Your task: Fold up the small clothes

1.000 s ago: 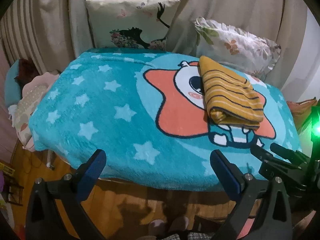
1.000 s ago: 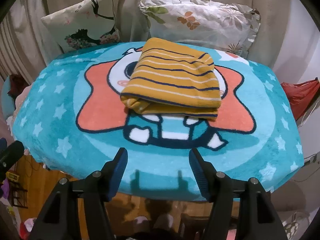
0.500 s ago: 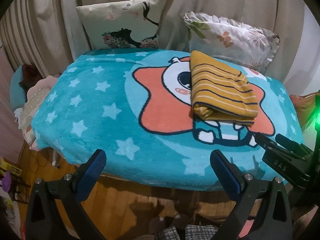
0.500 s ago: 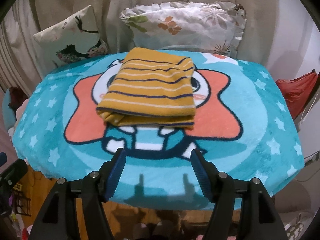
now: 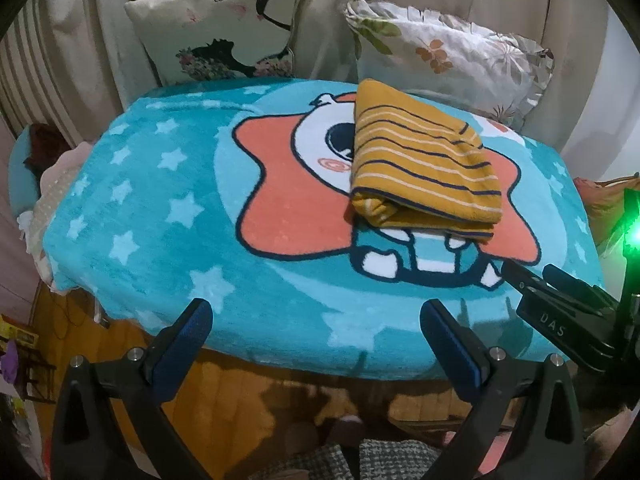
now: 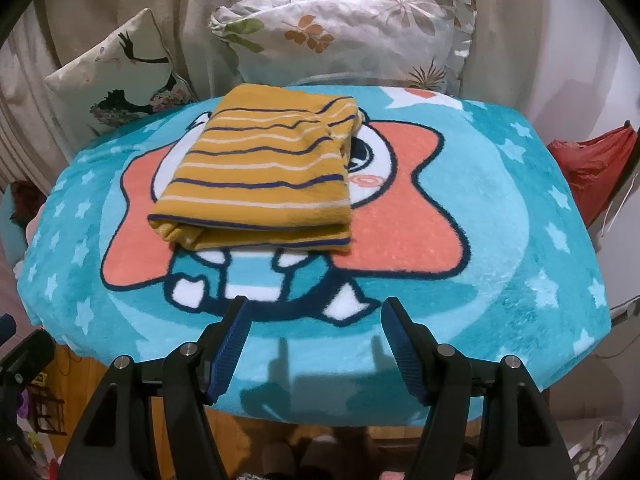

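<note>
With both grippers, left and right, spread and empty, the striped garment lies folded on the blanket; folding looks finished.

Each gripper is built of matte black plastic arms that widen toward the camera. The left gripper is fitted with two dark blue ribbed pads on the inner faces of its fingers; two silver screw heads are set into the black arm behind each finger. The right gripper is made the same way, with blue grooved pads on its fingers and a pair of silver screws behind each. In the left wrist view, beyond the right-hand finger, the black body of the right gripper is marked with white letters "DAS", and a green light is lit beside it.
</note>
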A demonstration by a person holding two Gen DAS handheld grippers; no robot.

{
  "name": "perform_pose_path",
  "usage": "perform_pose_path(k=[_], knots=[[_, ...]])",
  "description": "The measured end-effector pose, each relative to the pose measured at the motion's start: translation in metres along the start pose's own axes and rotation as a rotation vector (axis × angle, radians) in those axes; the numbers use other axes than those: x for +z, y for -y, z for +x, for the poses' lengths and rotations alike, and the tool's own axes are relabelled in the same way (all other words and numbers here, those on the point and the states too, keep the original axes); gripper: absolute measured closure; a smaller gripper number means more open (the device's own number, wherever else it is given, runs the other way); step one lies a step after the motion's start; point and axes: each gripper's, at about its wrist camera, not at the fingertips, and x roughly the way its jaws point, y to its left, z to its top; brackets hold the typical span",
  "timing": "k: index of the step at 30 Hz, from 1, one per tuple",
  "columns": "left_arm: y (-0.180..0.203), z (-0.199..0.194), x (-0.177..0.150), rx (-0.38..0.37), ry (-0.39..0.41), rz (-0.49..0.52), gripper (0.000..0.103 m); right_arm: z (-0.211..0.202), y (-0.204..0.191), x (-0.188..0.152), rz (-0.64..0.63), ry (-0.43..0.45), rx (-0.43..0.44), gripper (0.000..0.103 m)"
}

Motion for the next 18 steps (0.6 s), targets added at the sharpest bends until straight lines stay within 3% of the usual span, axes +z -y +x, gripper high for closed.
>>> perform_pose_path(k=[18], knots=[[0.014,0.019,0.003,-0.04,-0.055,-0.019,0.0,0.015,0.006,0.002,-0.047,-0.025,-0.016,0.03]])
